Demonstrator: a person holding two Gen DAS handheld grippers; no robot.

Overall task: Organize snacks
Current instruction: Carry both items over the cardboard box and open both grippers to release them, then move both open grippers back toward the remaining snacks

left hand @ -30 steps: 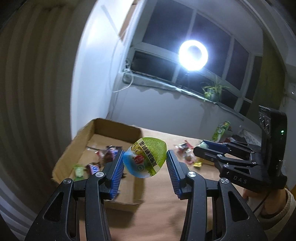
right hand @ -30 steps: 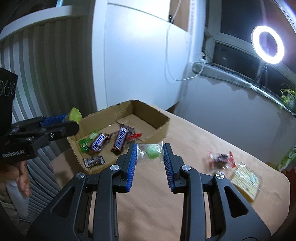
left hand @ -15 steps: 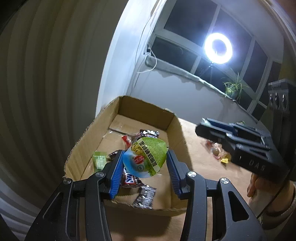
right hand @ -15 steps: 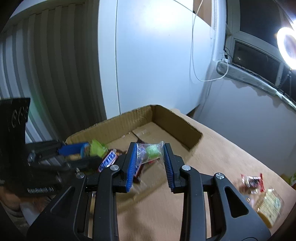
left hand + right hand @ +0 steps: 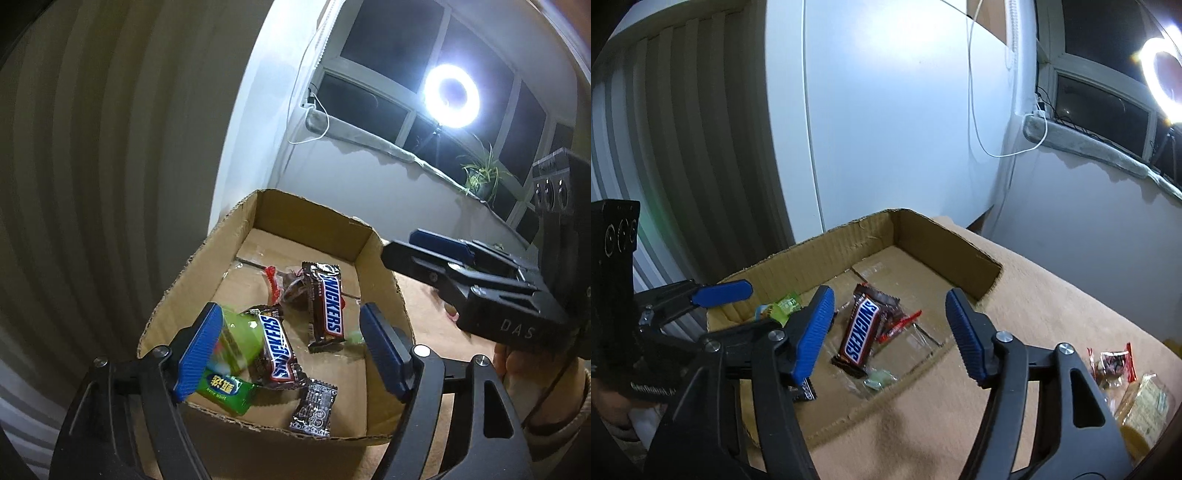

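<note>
A cardboard box [image 5: 306, 218] holds two Snickers bars [image 5: 327, 301], a green packet [image 5: 225, 391] and a dark wrapped candy [image 5: 314, 410]. My left gripper [image 5: 291, 350] hangs over the box's near end, its jaws opening. A green jelly cup [image 5: 240, 338] shows blurred beside the left pad, free of the right one. My right gripper [image 5: 890, 336] is over the box [image 5: 945, 240] too, jaws opening with nothing between them. Below it a green candy in clear wrap [image 5: 881, 378] lies on the box floor by a Snickers bar [image 5: 858, 332].
A tan cloth covers the table [image 5: 1052, 295]. A red wrapped candy [image 5: 1112, 363] and a pale yellow packet [image 5: 1145, 402] lie on it to the right. The box sits at the table's left end by a white wall. A ring light [image 5: 450, 96] shines at the window.
Both grippers moved over the box and their jaws spread. The jelly cup left the left gripper's hold. The green candy dropped from the right gripper into the box.
</note>
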